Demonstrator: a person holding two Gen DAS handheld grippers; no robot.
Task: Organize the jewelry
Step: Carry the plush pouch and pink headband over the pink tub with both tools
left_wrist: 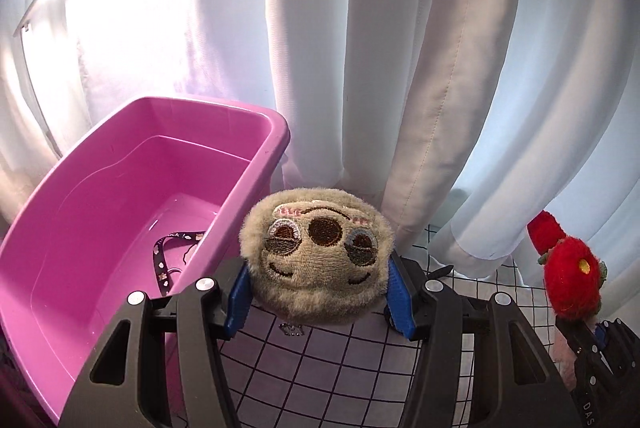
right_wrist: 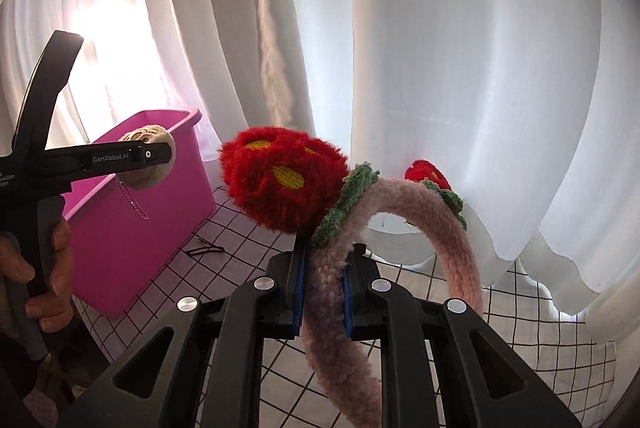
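Note:
My left gripper [left_wrist: 318,294] is shut on a round beige plush charm [left_wrist: 316,252] with an embroidered face, held above the table just right of a pink plastic bin [left_wrist: 260,123]. A black patterned strap [left_wrist: 164,260] lies in the bin. A bead chain [right_wrist: 136,205] hangs from the charm [right_wrist: 150,155] in the right wrist view. My right gripper [right_wrist: 322,292] is shut on a pink fuzzy headband [right_wrist: 432,211] with red plush strawberries [right_wrist: 280,179], held upright over the table. The headband also shows in the left wrist view [left_wrist: 572,276].
A white tablecloth with a black grid [left_wrist: 328,368] covers the table. White curtains [left_wrist: 400,47] hang close behind it. A thin dark hair pin [right_wrist: 206,250] lies on the cloth beside the bin [right_wrist: 132,248].

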